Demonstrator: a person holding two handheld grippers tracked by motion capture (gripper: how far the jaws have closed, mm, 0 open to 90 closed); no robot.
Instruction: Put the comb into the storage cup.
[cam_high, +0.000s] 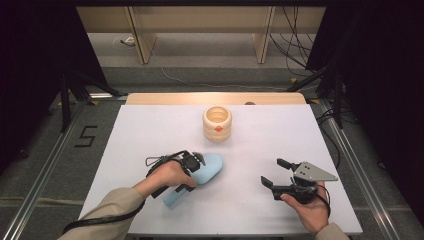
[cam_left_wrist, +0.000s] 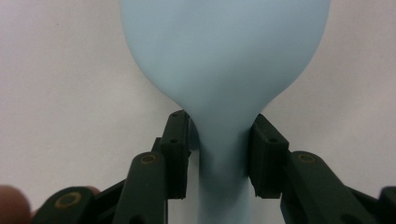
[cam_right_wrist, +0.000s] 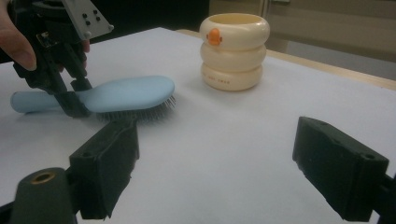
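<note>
A light blue hairbrush (cam_high: 209, 167) lies bristles down on the white table, left of centre. My left gripper (cam_high: 196, 172) reaches down over the narrow neck where the head meets the handle. In the left gripper view the brush (cam_left_wrist: 224, 56) runs up between the black pads (cam_left_wrist: 177, 149). The right pad is at the neck's edge and a thin gap shows on the left, so the jaws stand open around it. My right gripper (cam_high: 274, 172) rests open near the front right, nothing between its fingers. From the right gripper view, the brush (cam_right_wrist: 126, 93) and the left gripper (cam_right_wrist: 70, 100) sit at the left.
A cream ringed cup (cam_high: 217, 124) with an orange duck mark stands upright at the back centre of the table (cam_high: 150, 130), also in the right gripper view (cam_right_wrist: 233, 51). Bare white surface lies between the cup and the brush. Cables and stands lie on the floor beyond.
</note>
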